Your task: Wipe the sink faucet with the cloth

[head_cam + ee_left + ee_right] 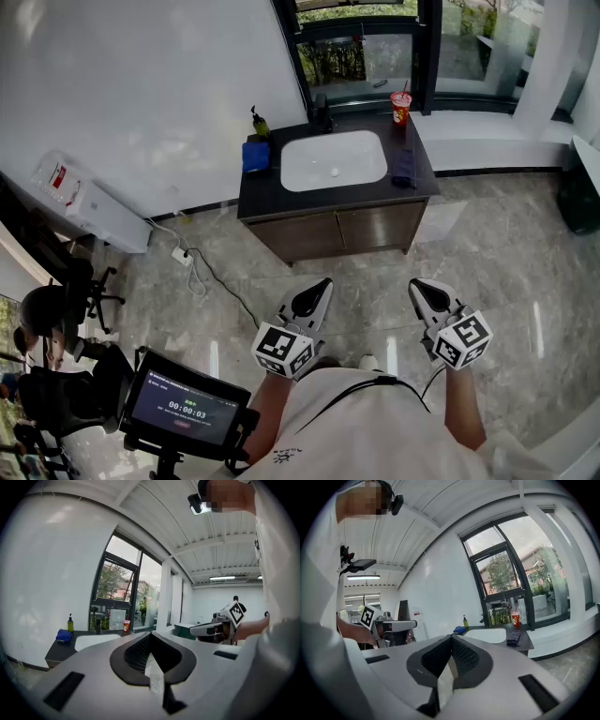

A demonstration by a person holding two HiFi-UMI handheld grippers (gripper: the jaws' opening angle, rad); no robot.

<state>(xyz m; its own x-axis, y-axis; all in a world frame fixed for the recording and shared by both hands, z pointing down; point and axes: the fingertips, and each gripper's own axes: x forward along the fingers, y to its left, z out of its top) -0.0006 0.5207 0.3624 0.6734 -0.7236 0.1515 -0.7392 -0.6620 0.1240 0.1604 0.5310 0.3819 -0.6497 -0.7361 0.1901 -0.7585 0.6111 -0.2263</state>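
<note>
A dark vanity [255, 195] with a white basin [333, 159] stands against the window, well ahead of me. The black faucet [322, 112] rises behind the basin. A blue cloth [255, 155] lies left of the basin and a dark cloth [404, 167] lies to its right. Both grippers are held level over the floor, far short of the vanity. The left gripper [319, 291] is shut and holds nothing, and so is the right gripper [422, 289]. The left gripper view shows the faucet [98, 626] and blue cloth [63, 635]; the right gripper view shows the dark cloth [514, 637].
A red cup [400, 106] and a soap bottle [259, 122] stand on the counter's back edge. A white appliance [94, 211] leans at the left wall, with a power strip and cable [183, 255] on the floor. A tripod screen [183, 408] and a chair [80, 281] stand at my left.
</note>
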